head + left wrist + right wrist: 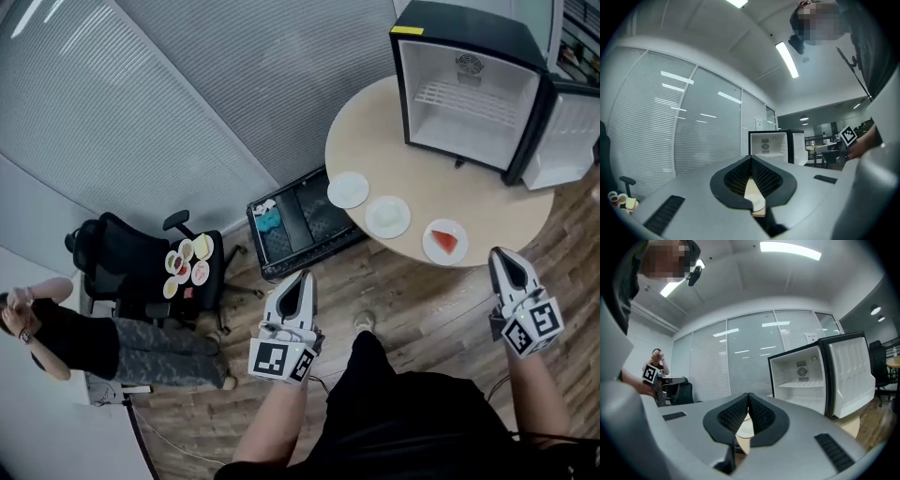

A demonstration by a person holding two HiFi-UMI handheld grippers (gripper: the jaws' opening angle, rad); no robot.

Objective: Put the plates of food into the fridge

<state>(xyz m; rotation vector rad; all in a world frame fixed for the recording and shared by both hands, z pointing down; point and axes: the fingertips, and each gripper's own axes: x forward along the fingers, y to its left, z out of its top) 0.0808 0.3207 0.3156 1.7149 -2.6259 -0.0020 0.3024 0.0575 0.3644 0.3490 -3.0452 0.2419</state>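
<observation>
A black mini fridge (473, 89) stands on the round pale wooden table (375, 122) with its door (574, 131) swung open and its white inside bare. Three white plates lie in a row along the table's near edge: one bare-looking plate (348, 189), a second with pale food (387, 216), and a third with a red slice (444, 242). My left gripper (304, 278) hangs shut over the floor, short of the table. My right gripper (502, 255) is shut too, just off the table's edge by the red-slice plate. Both point level at the fridge (771, 145) (806, 380) with nothing held.
A black crate (300, 225) holding a teal thing sits on the wooden floor against the table. At the left, a black office chair (141, 267) carries several small plates of food (187, 261). A person (66, 342) sits beyond it. Blind-covered glass walls lie behind.
</observation>
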